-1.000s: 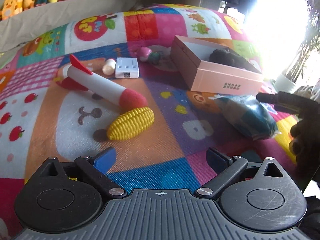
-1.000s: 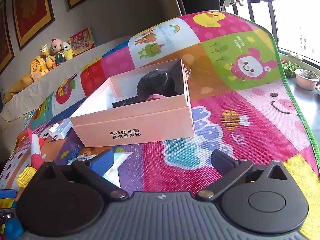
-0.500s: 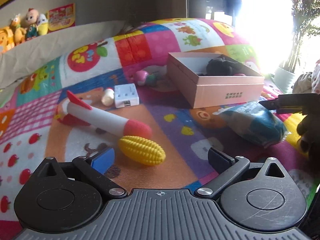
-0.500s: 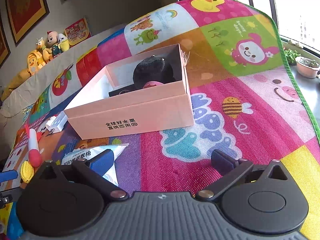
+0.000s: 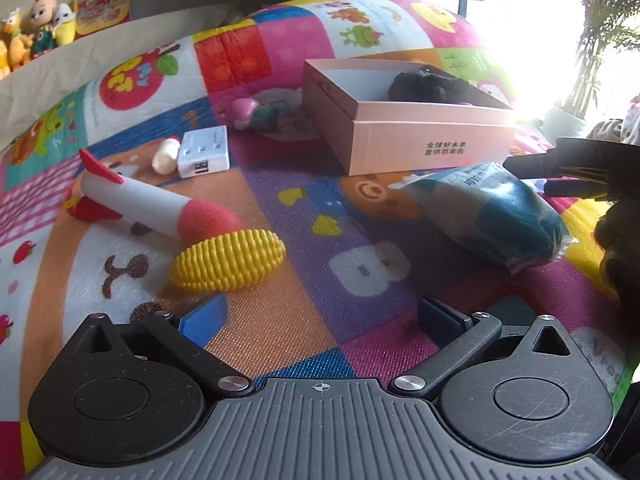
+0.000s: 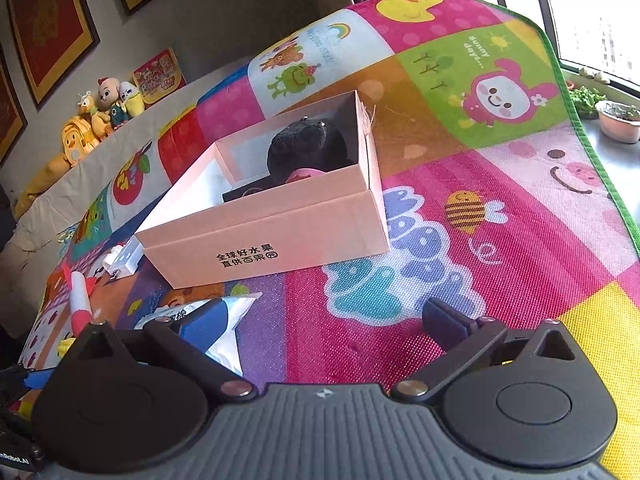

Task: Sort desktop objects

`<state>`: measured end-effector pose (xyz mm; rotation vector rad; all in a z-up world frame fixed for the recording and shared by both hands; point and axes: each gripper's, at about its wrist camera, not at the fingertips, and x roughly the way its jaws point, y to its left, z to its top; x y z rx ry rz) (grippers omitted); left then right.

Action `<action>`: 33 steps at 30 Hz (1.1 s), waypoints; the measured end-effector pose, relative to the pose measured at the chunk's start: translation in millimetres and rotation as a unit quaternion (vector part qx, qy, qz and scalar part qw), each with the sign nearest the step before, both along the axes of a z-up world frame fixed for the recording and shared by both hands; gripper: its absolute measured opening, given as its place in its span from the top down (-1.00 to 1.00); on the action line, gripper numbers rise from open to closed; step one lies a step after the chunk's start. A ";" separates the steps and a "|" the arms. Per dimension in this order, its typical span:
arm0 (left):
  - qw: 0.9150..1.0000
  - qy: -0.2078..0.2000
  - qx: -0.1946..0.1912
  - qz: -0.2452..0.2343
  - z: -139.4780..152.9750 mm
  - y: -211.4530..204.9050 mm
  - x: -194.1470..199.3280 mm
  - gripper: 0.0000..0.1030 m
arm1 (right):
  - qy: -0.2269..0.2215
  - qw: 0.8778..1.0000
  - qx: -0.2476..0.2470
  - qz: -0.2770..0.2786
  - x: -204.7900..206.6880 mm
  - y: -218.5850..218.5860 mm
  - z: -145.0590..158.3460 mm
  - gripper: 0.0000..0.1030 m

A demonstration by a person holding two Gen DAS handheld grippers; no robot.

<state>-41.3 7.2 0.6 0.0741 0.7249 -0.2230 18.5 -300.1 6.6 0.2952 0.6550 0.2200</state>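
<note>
Inventory, largest first; progress judged from how things lie.

1. Play mat (image 5: 360, 216) – carries everything. Patchwork print, green-trimmed edge on the window side.
2. Pink box (image 6: 272, 236) – open, no lid, mid-mat toward the far edge. Looks like the sort bin. Holds a black plush (image 6: 306, 142) plus a small pink item, partly hidden. So approx. one or two pcs done.
3. Rocket toy (image 5: 152, 204) – white body, red nose/fins, lying flat toward the mat's left edge. Not sorted.
4. Teal packet (image 5: 496, 216) – soft wrapped pack, just beside the box's near wall, outside it. Not sorted.
5. Toy corn (image 5: 228, 260) – yellow, touching or nearly touching the rocket's nose. Not sorted; nearest item to the left gripper.
6. White adapter (image 5: 204, 154) – behind the rocket. Not sorted.
7. Small egg-shaped pc (image 5: 165, 155) – touching the adapter's left side. Not sorted.
8. Pink/green small toys (image 5: 256, 114) – left of the box's far corner; too blurred to name. Not sorted.

Tools: left gripper (image 5: 320, 318) – fingers spread, empty, low over the mat. Right gripper (image 6: 324, 316) – fingers spread, empty, by the packet, facing the box.

Status: early; most pcs left.
</note>
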 end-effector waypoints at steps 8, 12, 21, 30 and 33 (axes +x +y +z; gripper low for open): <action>0.999 0.028 0.015 0.024 4.6 -5.2 4.1 -1.00 | -0.005 1.000 0.022 -0.005 -1.2 -4.3 -1.4 -1.00; 0.998 -0.004 -0.025 0.061 17.2 6.2 -12.0 -1.00 | 0.000 1.000 -0.005 0.000 0.1 0.9 -0.1 -1.00; 0.990 -0.018 0.006 0.139 13.8 33.2 22.2 -0.49 | 0.001 1.000 -0.015 0.003 -0.2 3.7 0.0 -1.00; 0.994 -0.028 0.014 0.104 9.2 24.2 19.7 -0.13 | -0.023 0.994 -0.074 0.079 -19.9 37.3 17.7 -1.00; 0.995 -0.031 0.010 0.093 10.4 25.3 11.1 0.10 | -0.034 0.989 -0.084 0.119 -27.7 58.5 27.9 -1.00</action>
